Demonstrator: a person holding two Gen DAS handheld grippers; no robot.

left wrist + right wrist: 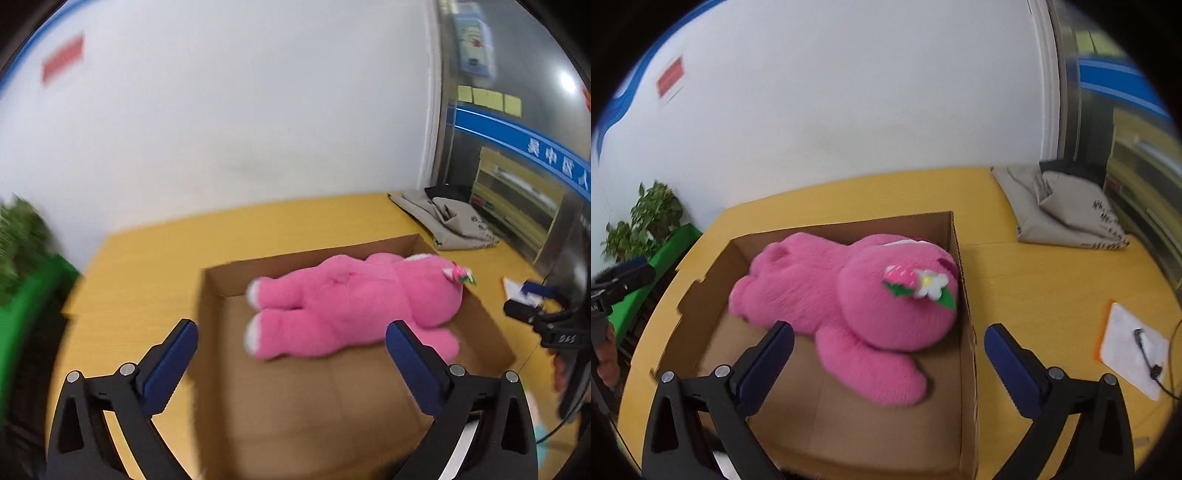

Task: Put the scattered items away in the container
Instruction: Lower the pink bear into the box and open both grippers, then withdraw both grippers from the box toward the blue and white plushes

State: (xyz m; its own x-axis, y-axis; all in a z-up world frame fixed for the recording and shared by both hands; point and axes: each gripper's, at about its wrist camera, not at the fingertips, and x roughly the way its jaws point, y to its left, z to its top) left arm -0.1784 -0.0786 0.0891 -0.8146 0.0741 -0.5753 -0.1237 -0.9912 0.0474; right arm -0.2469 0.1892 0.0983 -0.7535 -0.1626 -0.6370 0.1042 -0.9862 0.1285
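Already the bear (849, 295) was seen lying on its side inside the box (964, 332) on the table (1052, 288), its head against the right wall. Both the left gripper (291, 332) and the right gripper (888, 336) were held wide open above the box, with nothing between their fingers. The bear was judged light, soft and easily squashed, not fragile; a limb or the narrow middle would best be pinched, since fur can slip.
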